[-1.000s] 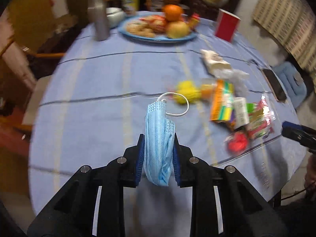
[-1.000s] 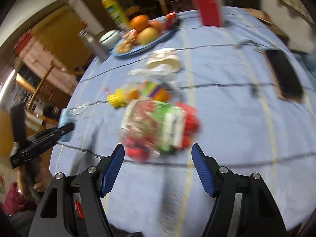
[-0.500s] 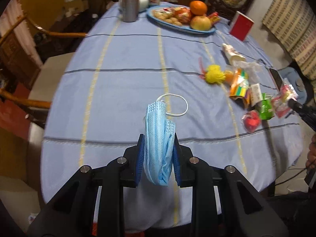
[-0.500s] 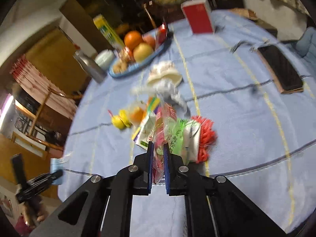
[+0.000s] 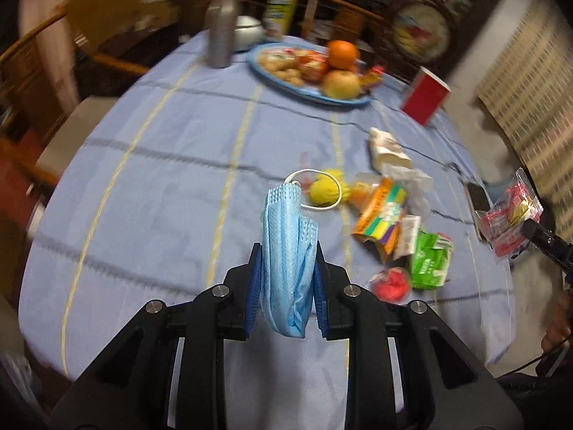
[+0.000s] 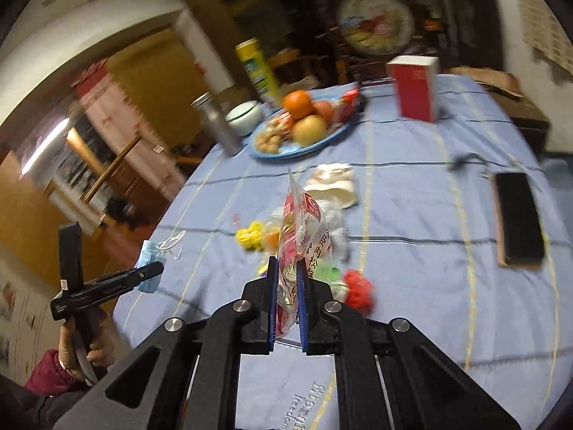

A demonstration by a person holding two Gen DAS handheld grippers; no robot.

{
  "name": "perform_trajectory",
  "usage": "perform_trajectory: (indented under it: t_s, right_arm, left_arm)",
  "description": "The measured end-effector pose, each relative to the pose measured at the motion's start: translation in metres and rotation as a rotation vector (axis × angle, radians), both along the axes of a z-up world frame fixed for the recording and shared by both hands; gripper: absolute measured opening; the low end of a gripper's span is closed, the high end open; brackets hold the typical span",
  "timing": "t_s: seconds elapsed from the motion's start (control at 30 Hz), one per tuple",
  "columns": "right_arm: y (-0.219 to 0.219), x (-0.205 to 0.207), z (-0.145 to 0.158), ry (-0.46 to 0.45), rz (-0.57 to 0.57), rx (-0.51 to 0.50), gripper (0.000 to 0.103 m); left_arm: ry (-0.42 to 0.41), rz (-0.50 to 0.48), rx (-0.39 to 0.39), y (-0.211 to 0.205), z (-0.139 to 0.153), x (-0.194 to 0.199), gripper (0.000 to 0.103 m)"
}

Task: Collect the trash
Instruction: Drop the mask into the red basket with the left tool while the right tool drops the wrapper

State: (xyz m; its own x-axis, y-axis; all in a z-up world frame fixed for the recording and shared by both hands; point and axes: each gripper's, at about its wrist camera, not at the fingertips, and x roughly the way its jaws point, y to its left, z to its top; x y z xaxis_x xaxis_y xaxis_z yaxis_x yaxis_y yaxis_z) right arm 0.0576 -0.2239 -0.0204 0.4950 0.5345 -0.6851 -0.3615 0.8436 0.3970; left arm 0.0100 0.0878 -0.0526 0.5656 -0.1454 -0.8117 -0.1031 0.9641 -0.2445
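Left gripper (image 5: 286, 286): fingers (image 5: 253, 294) clamped on a folded blue face mask (image 5: 286, 251), pinched across its middle, white ear loop (image 5: 315, 190) standing free above the tips, lower fold hanging below the pads. Right gripper (image 6: 286, 294): fingers (image 6: 273, 297) pressed together on a clear red-printed snack wrapper (image 6: 302, 236), held by its lower edge, bulk of the bag standing up ahead of the tips and clear of the counter (image 6: 412, 215). Both items off the cloth; neither yet deposited, no bin or bag visible in either view. Judged advisable: keep both grips closed, carry at an even pace so that the wrapper, held only at one edge, does not slide out; release over the receptacle only. Remaining litter in a loose group on the blue cloth between the grippers: orange striped wrapper (image 5: 383, 215), green packet (image 5: 429, 261), red crumpled piece (image 5: 392, 283), yellow piece (image 5: 324, 190), white crushed paper (image 5: 388, 150). Phone (image 6: 519, 222), red box (image 6: 415, 86) and fruit plate (image 6: 272, 152) judged not trash; to be left alone. Pose: both grippers pitched downward toward the counter near its front edge; left hand (image 6: 82, 351) seen gripping its handle at far left, dark red sleeve (image 6: 46, 376) below.
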Motion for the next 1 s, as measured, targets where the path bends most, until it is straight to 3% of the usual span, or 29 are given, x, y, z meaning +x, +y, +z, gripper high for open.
perform_trajectory:
  t_s: [0.13,0.23,0.33,0.47,0.63,0.67,0.77,0.87,1.0]
  right_arm:
    - [0.051,0.018,-0.008,0.034,0.205,0.024,0.010]
    - [0.116,0.019,-0.015,0.060,0.409,0.042,0.010]
    - [0.182,0.002,-0.021,0.072,0.579,0.056,0.010]
    - [0.242,-0.032,-0.021,0.090,0.721,0.076,0.010]
    - [0.283,-0.073,-0.019,0.053,0.828,-0.003,0.010]
    - [0.288,-0.078,-0.019,0.051,0.829,-0.023,0.010]
    - [0.296,-0.083,-0.018,0.042,0.816,-0.076,0.010]
    - [0.300,-0.089,-0.017,0.033,0.809,-0.124,0.010]
    - [0.313,-0.102,-0.023,0.041,0.841,-0.152,0.011]
  left_arm:
    - [0.043,0.231,0.029,0.042,-0.004,-0.061,0.027]
    - [0.089,0.414,0.038,0.078,-0.010,-0.120,0.027]
    - [0.160,0.632,0.029,0.121,-0.022,-0.201,0.027]
    - [0.245,0.781,0.022,0.153,-0.042,-0.271,0.027]
    - [0.291,0.818,-0.070,0.181,-0.081,-0.298,0.028]
    - [0.307,0.804,-0.090,0.187,-0.094,-0.296,0.031]
    - [0.368,0.793,-0.106,0.199,-0.125,-0.293,0.064]
    - [0.425,0.775,-0.121,0.207,-0.147,-0.284,0.067]
    - [0.422,0.776,-0.107,0.212,-0.144,-0.288,0.074]
